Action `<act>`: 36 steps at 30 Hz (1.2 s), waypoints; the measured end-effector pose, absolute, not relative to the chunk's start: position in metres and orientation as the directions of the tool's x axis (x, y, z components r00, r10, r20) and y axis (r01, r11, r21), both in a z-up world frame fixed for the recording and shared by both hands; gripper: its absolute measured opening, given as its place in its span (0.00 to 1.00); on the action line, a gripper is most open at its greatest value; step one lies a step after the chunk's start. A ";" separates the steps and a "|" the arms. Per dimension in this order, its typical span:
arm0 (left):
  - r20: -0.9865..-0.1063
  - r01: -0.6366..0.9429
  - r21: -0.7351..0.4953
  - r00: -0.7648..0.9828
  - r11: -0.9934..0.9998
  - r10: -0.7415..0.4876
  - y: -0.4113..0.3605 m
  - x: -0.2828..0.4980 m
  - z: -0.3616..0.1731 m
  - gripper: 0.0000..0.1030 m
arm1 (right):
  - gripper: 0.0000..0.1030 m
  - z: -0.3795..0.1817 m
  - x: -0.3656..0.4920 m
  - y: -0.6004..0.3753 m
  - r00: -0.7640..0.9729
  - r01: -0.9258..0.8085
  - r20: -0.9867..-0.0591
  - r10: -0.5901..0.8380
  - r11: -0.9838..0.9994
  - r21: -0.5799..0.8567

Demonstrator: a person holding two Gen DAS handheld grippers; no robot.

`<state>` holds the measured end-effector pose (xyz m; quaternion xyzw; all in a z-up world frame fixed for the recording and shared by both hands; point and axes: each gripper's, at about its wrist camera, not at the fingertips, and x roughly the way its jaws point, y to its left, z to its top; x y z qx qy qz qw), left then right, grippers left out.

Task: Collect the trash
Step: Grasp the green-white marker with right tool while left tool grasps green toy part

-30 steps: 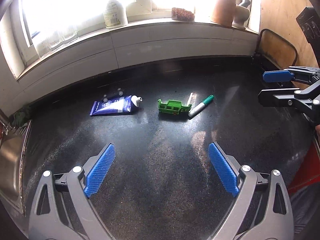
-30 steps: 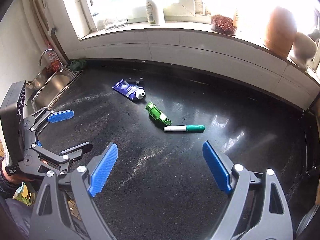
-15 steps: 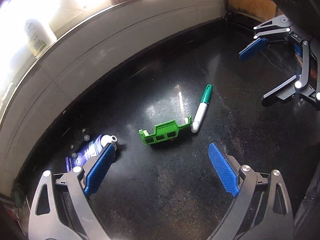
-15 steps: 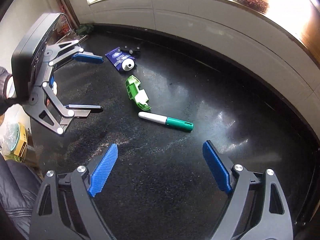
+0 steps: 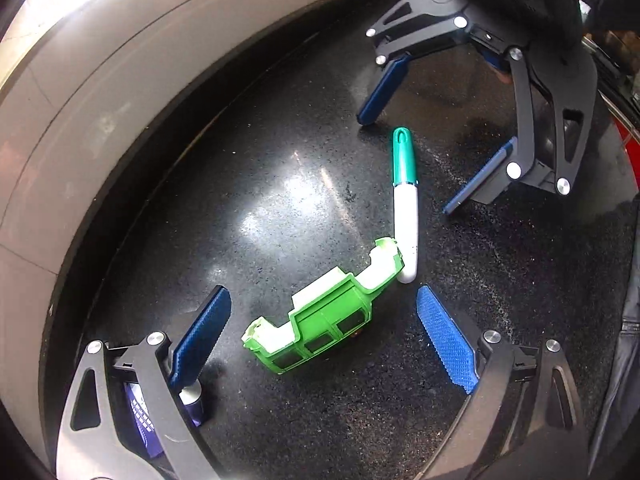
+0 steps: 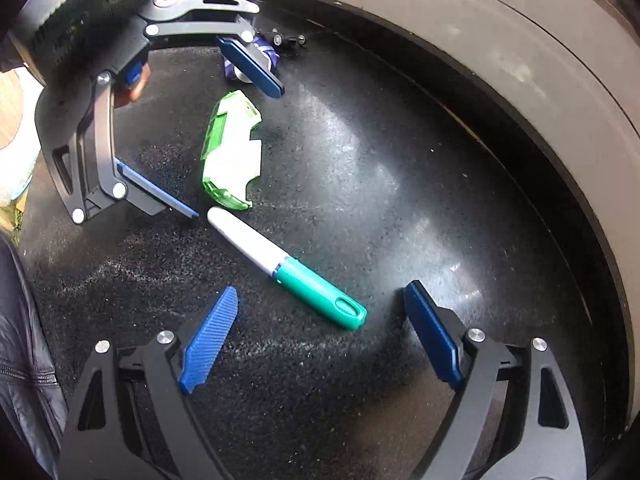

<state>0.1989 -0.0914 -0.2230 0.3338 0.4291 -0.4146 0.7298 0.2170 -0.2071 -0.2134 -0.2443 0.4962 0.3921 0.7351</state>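
Observation:
A green plastic clip piece [image 5: 320,312] lies on the black speckled counter [image 5: 280,200]. My left gripper [image 5: 324,320] is open, low over it, one finger on each side. A white marker with a green cap [image 5: 405,200] lies touching the piece's end. My right gripper [image 6: 320,320] is open, with its fingers on either side of the marker's cap [image 6: 320,292]. The green piece [image 6: 232,152] also shows in the right wrist view between the left gripper's fingers [image 6: 256,68]. A blue tube [image 5: 138,412] lies mostly hidden behind my left finger.
A pale tiled wall [image 5: 100,80] curves round the back of the counter. Small dark wheeled parts [image 6: 288,39] lie near the tube [image 6: 264,52] by the wall. The person's dark jacket [image 6: 24,340] is at the left edge.
Both grippers have come down and forward close to the counter. The left one now straddles the green piece, the right one the marker. Both stayed open.

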 end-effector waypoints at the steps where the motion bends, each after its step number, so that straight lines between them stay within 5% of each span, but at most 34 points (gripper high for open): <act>1: -0.901 0.895 0.116 0.277 0.431 -0.333 -0.090 0.201 -0.224 0.89 | 0.78 -0.214 0.219 -0.206 0.198 -0.825 -0.920 0.340 0.564 0.031; 4: -0.912 0.893 0.048 0.222 0.447 -0.345 -0.088 0.207 -0.226 0.85 | 0.65 -0.211 0.222 -0.201 0.179 -0.850 -0.918 0.354 0.526 0.037; 6: -0.910 0.893 0.028 0.209 0.450 -0.358 -0.086 0.204 -0.226 0.75 | 0.37 -0.207 0.223 -0.197 0.165 -0.860 -0.915 0.368 0.508 0.049; 9: -0.908 0.883 0.019 0.212 0.469 -0.362 -0.085 0.200 -0.224 0.62 | 0.19 -0.204 0.222 -0.194 0.145 -0.858 -0.919 0.367 0.509 0.068; 12: -0.912 0.871 0.027 0.222 0.490 -0.345 -0.087 0.196 -0.219 0.31 | 0.14 -0.204 0.217 -0.195 0.131 -0.846 -0.924 0.359 0.526 0.085; 15: -0.919 0.839 0.040 0.244 0.542 -0.309 -0.090 0.195 -0.217 0.20 | 0.14 -0.202 0.205 -0.200 0.130 -0.822 -0.930 0.344 0.562 0.092; 19: -0.911 0.738 -0.012 0.269 0.675 -0.311 -0.084 0.193 -0.204 0.27 | 0.14 -0.193 0.188 -0.213 0.162 -0.774 -0.929 0.333 0.627 0.089; 21: -0.896 0.639 -0.025 0.327 0.769 -0.300 -0.080 0.195 -0.192 0.86 | 0.14 -0.188 0.180 -0.223 0.181 -0.735 -0.923 0.339 0.670 0.102; 22: -0.886 0.580 -0.020 0.366 0.814 -0.283 -0.075 0.194 -0.186 0.93 | 0.14 -0.187 0.177 -0.229 0.187 -0.715 -0.921 0.343 0.690 0.113; 31: -0.895 0.278 0.001 0.429 0.961 -0.123 -0.108 0.238 -0.203 0.91 | 0.14 -0.179 0.161 -0.269 0.245 -0.577 -0.899 0.363 0.799 0.166; 36: -0.910 0.209 0.025 0.410 0.978 -0.064 -0.116 0.252 -0.218 0.66 | 0.14 -0.170 0.155 -0.284 0.283 -0.536 -0.895 0.346 0.831 0.152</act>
